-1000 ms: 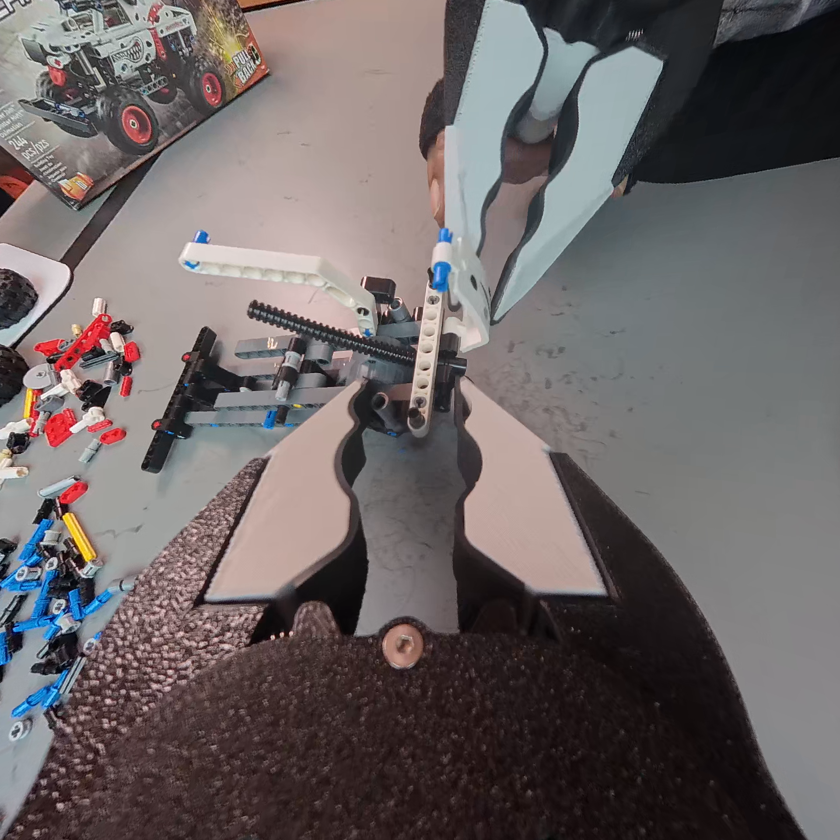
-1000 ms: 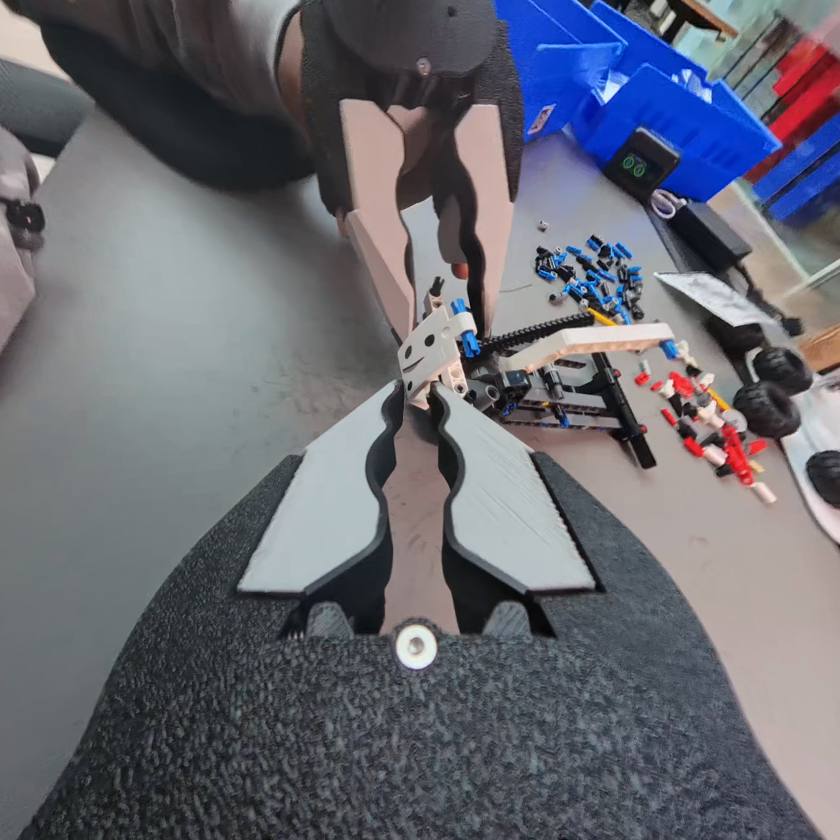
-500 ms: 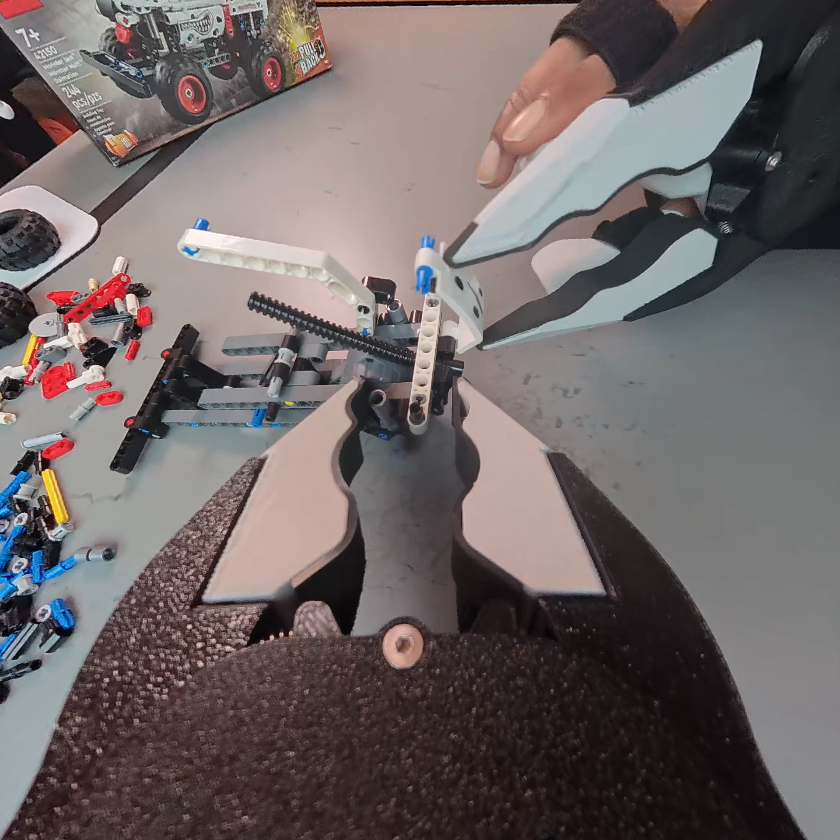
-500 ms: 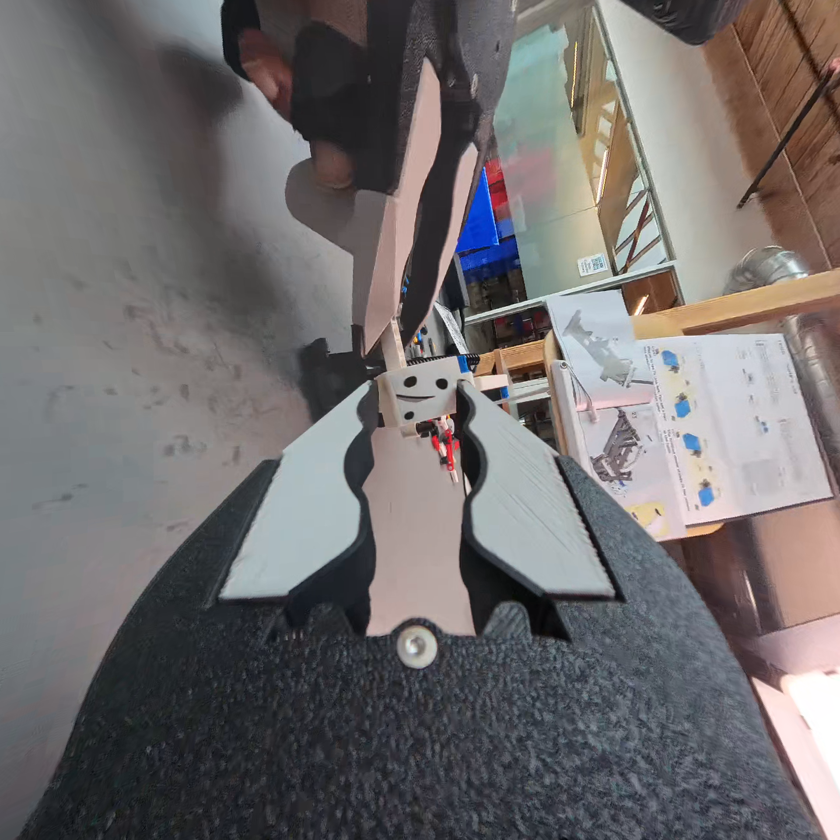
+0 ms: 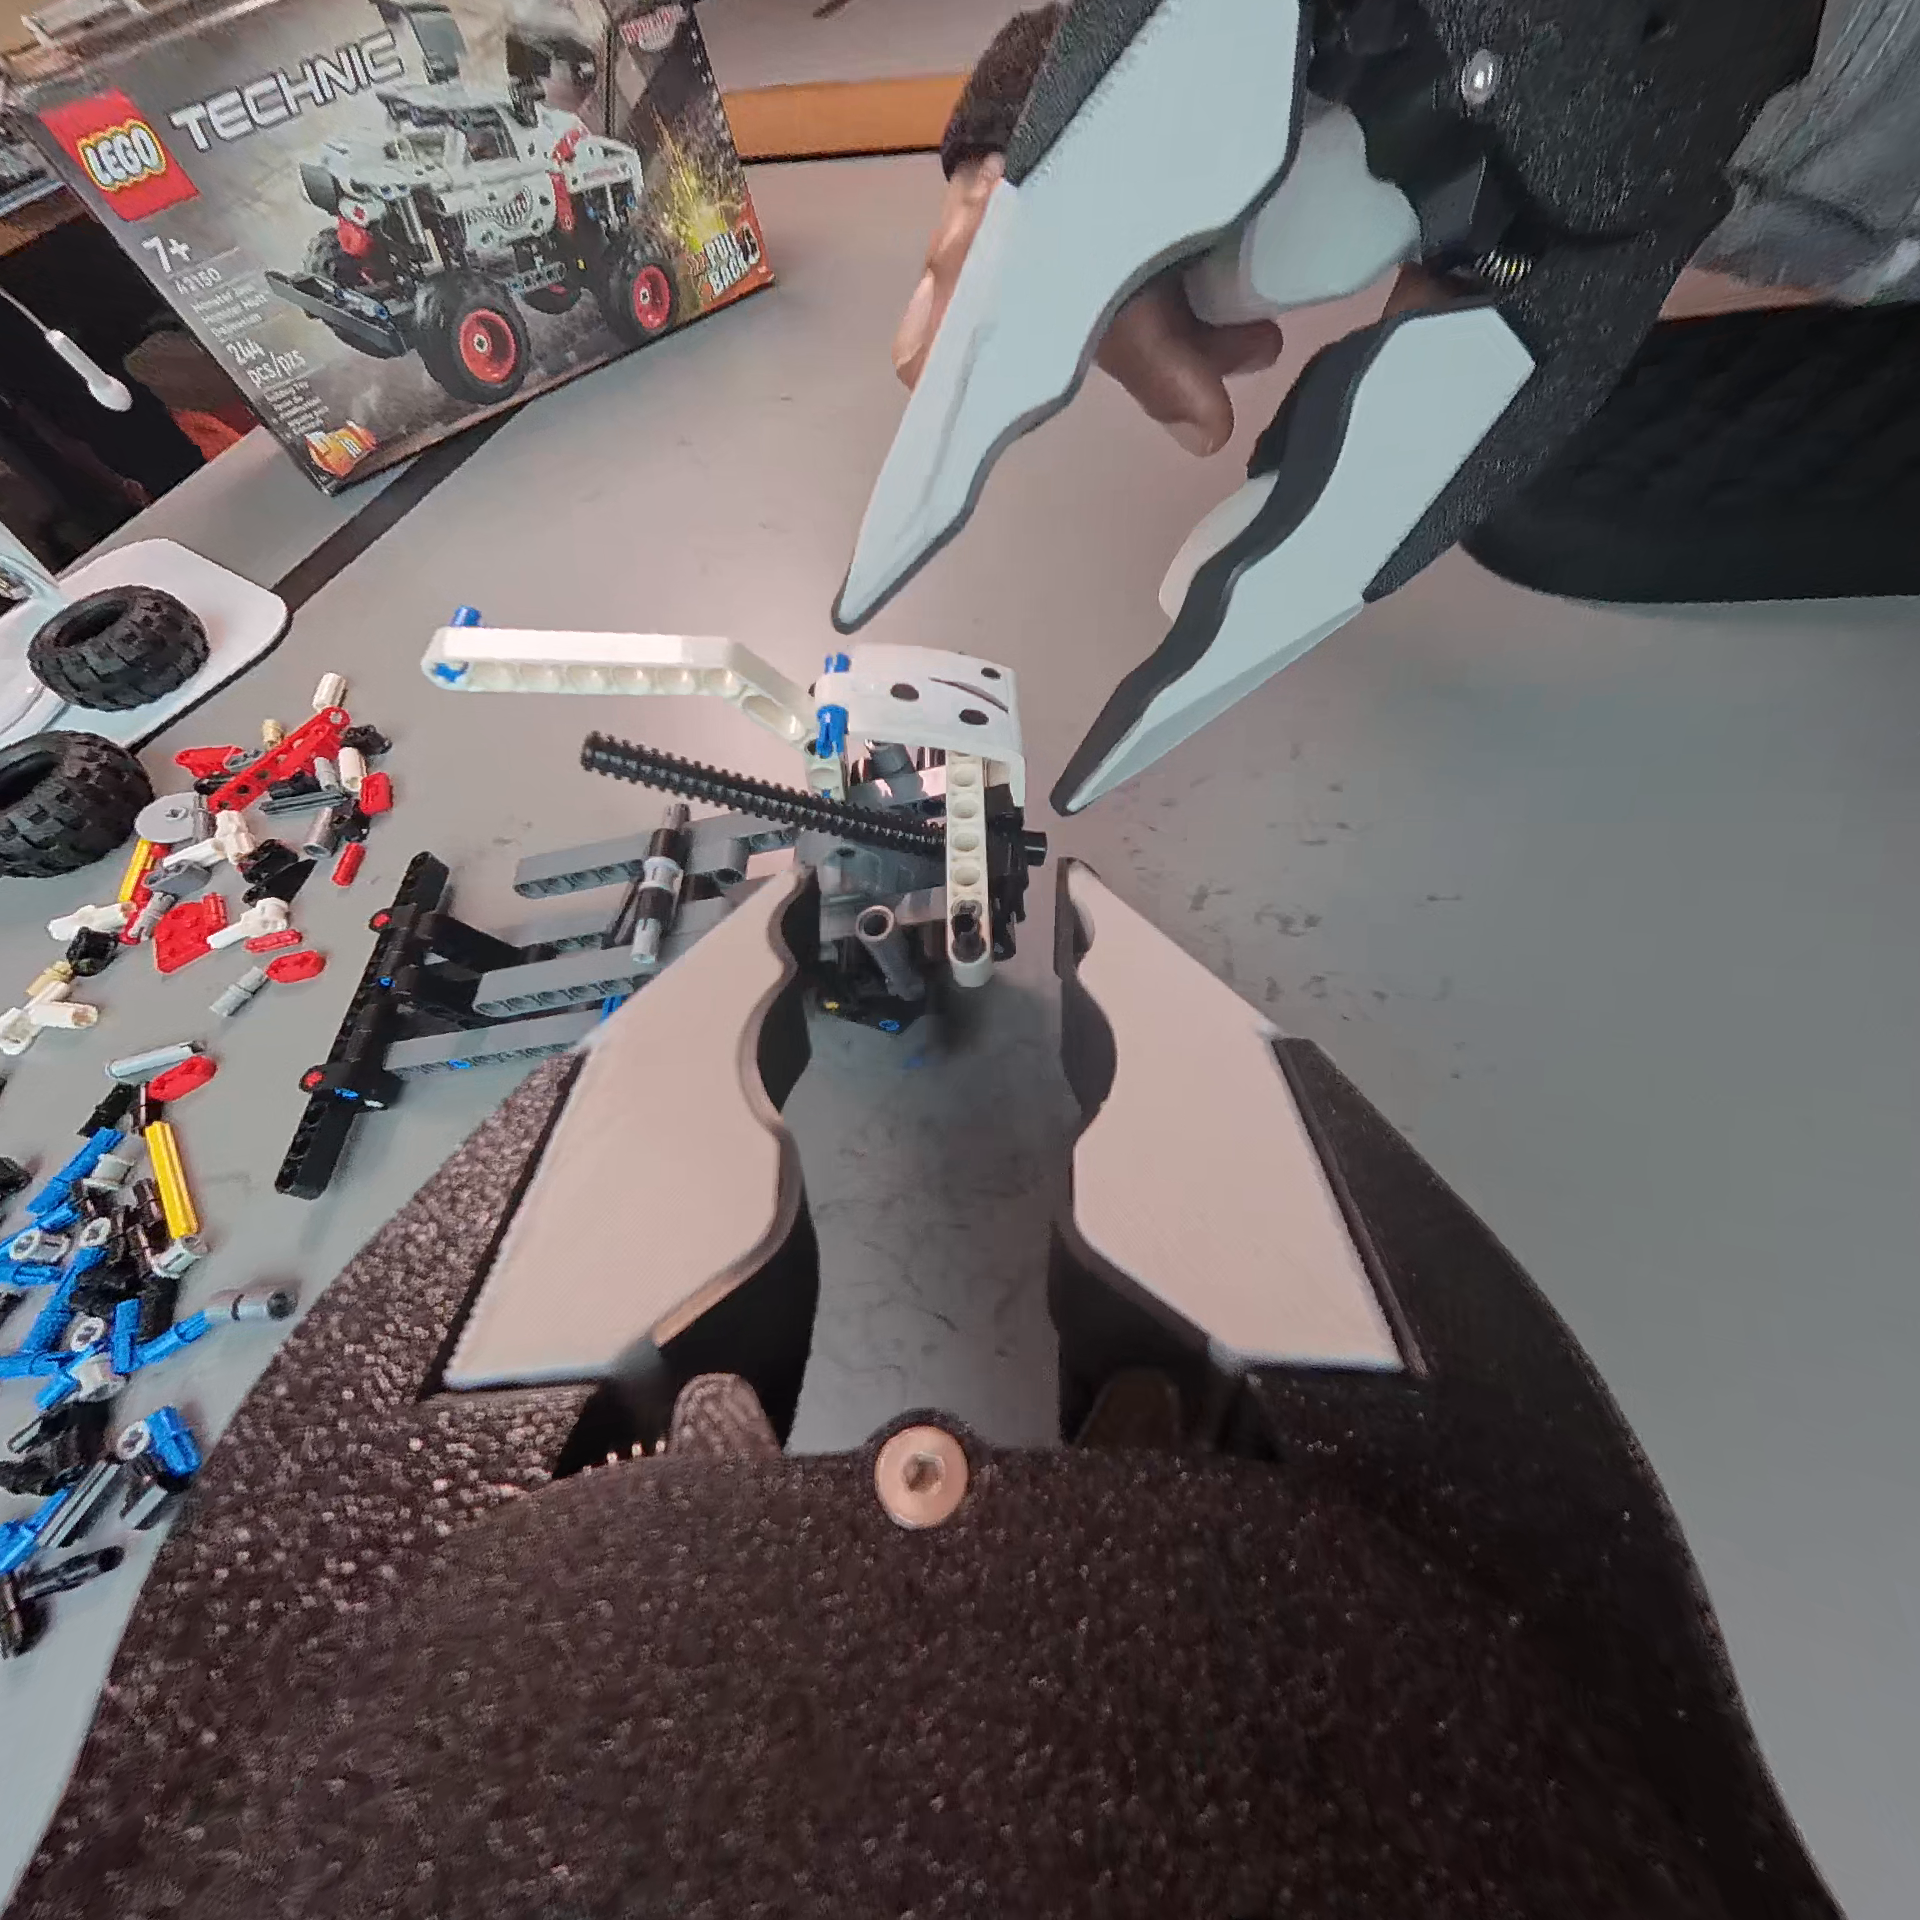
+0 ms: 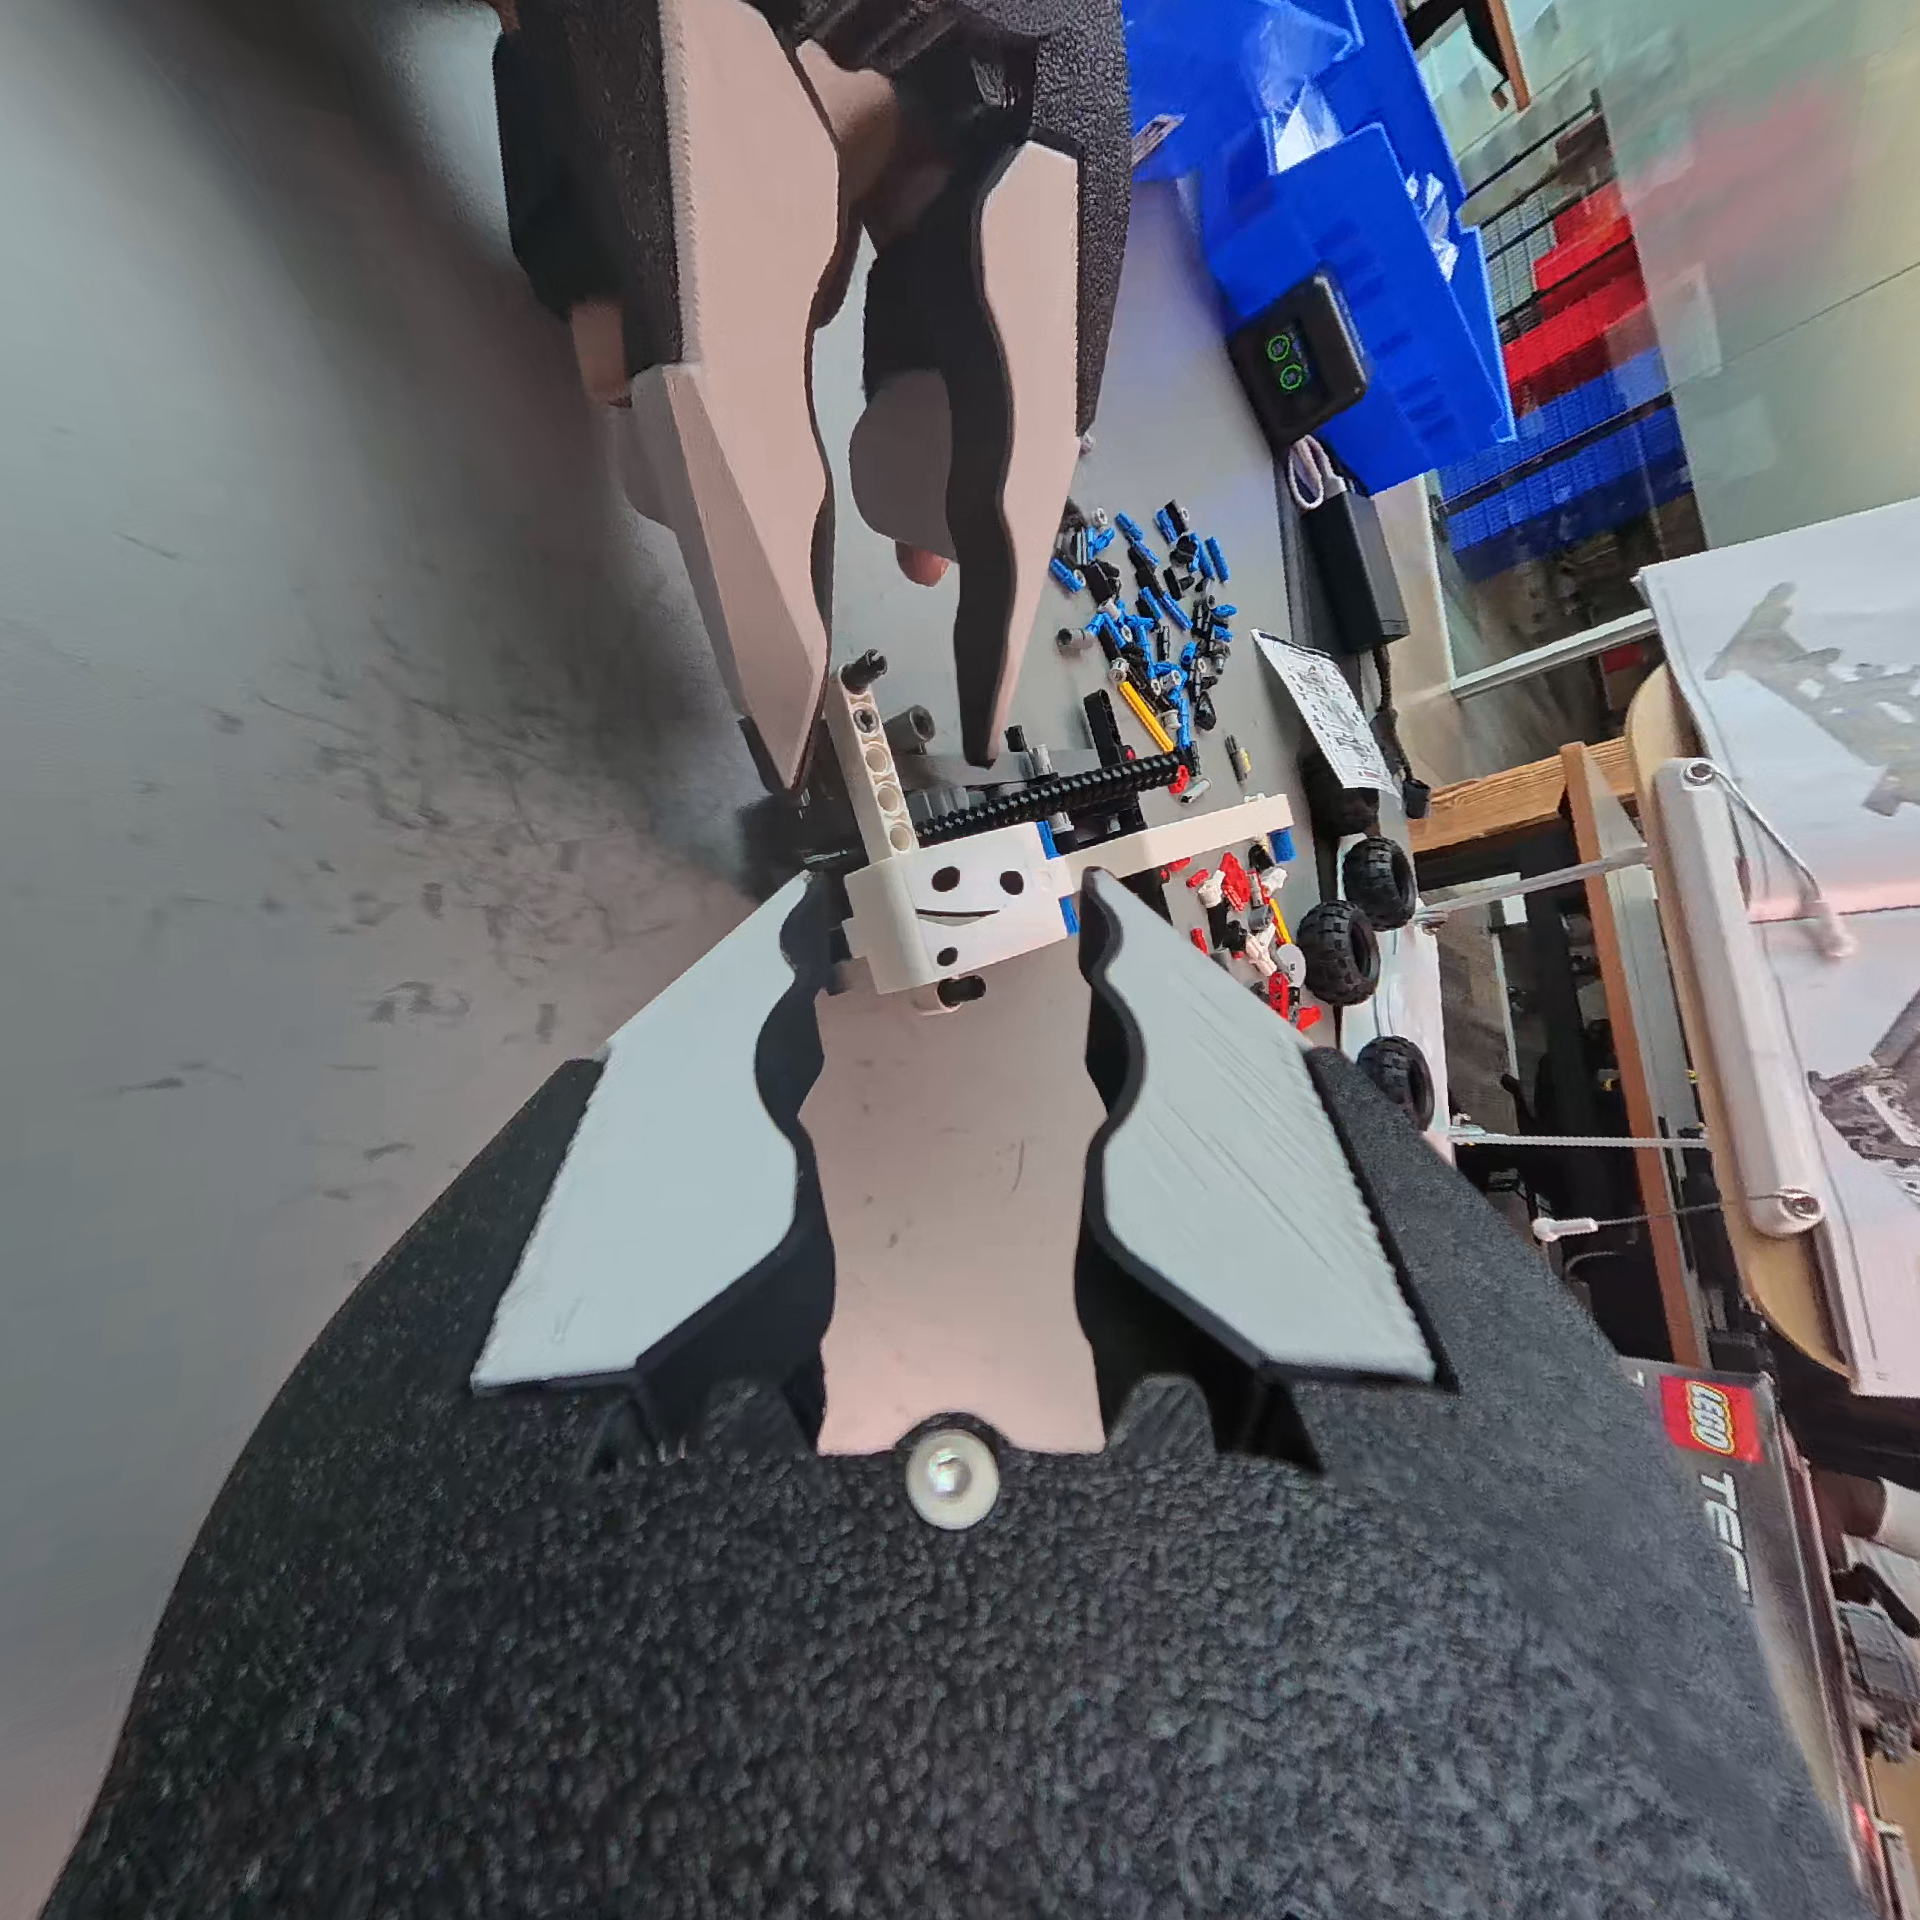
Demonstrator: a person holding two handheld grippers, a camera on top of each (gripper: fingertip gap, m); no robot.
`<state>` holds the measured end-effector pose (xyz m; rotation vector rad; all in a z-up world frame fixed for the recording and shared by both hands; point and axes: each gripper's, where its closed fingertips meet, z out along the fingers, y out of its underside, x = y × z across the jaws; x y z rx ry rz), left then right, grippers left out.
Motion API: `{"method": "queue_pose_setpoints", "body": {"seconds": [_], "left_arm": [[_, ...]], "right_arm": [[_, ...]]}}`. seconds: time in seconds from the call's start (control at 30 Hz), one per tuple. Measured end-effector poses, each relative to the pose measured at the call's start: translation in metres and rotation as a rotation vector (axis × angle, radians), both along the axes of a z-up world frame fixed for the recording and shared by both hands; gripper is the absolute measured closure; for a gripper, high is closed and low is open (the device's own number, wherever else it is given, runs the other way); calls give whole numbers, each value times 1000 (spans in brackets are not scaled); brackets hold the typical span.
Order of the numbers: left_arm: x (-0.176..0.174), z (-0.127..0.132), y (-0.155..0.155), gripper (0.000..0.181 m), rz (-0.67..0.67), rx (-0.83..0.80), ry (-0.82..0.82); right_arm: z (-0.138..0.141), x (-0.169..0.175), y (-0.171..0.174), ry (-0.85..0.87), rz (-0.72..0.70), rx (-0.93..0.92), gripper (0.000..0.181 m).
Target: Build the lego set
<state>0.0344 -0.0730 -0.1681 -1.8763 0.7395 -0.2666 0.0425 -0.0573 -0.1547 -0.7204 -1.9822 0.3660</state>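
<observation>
The part-built lego chassis (image 5: 499, 987) lies on the grey table, with a black toothed rod (image 5: 748, 795) and a long white beam (image 5: 592, 665) on it. My left gripper (image 5: 930, 878) is shut on the chassis's near end, its fingers on either side of the upright white beam (image 5: 966, 862). A white panel with black dots (image 5: 925, 696) sits on top of the uprights. My right gripper (image 5: 953, 715) is open just above it, with both tips apart from the panel. In the right wrist view the panel (image 6: 966, 904) lies between my right gripper's (image 6: 945, 888) spread fingers.
Loose red, blue, black and yellow pieces (image 5: 135, 1039) lie left of the chassis, with black tyres (image 5: 114, 644) on a white tray. The set's box (image 5: 416, 229) stands at the back left. Blue bins (image 6: 1351, 260), a black device (image 6: 1299, 358) and an instruction booklet (image 6: 1818, 831) are beyond. My two grippers' fingertips are within a few centimetres of each other.
My right gripper turned the white panel over onto the uprights, let go of it and opened wide. My left gripper kept its hold on the chassis.
</observation>
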Motion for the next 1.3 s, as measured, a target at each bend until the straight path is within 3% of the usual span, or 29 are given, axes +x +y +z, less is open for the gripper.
{"method": "queue_pose_setpoints", "body": {"seconds": [0.2,0.33,0.5,0.6,0.67,0.83,1.07,1.13,1.3], "left_arm": [[-20,37,-3,105,0,99,-181],[-46,33,4,86,55,49,-243],[-53,25,7,85,66,50,-198],[-41,21,1,86,16,59,-136],[-29,16,-4,92,-26,53,-96],[-8,6,-13,136,-105,72,25],[4,-17,-11,171,-101,5,113],[5,-17,-11,168,-98,1,103],[18,-3,-24,140,-196,23,40]], "right_arm": [[13,13,14,149,-230,-251,121],[10,11,10,185,-403,-480,119],[13,-4,10,164,-534,-695,131],[5,-10,16,84,-570,-684,131],[1,-11,17,66,-570,-677,143],[3,-4,14,104,-566,-589,151],[6,13,11,192,-563,-442,154],[6,17,9,209,-552,-413,159],[6,24,10,246,-542,-402,163]]}}
